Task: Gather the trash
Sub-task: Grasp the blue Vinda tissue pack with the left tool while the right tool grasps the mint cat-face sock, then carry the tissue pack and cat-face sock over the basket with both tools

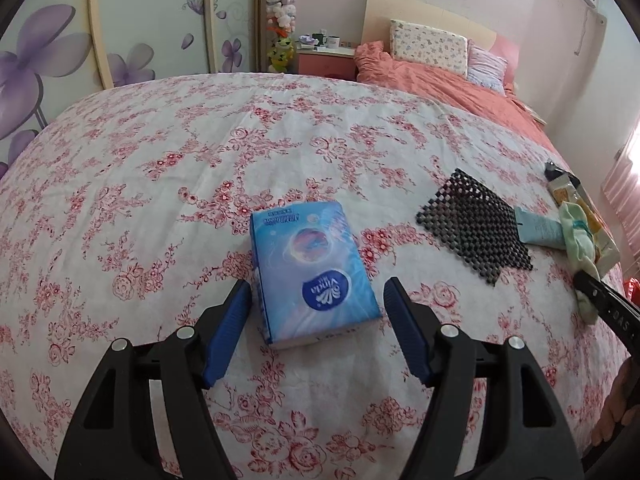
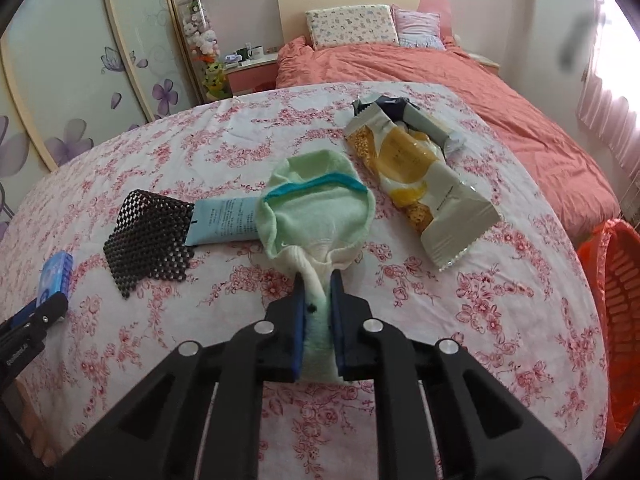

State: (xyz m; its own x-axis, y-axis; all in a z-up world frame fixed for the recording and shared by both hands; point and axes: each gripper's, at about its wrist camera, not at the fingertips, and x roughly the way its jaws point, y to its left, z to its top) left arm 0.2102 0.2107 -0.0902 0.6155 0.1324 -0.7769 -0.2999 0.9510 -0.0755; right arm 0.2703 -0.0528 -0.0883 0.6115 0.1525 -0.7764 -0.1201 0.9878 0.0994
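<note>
A blue tissue pack lies on the flowered bedspread. My left gripper is open and straddles the pack's near end; its left pad is close against the side and a gap shows at the right pad. My right gripper is shut on the narrow end of a pale green sock with a blue band. The rest of the sock lies on the bedspread. A yellow and white snack wrapper lies just right of the sock, with a dark wrapper behind it.
A black mesh mat and a pale blue tube lie left of the sock, between the two grippers. An orange basket stands off the bed's right edge. Pillows and an orange duvet fill the far end. A wardrobe stands at the left.
</note>
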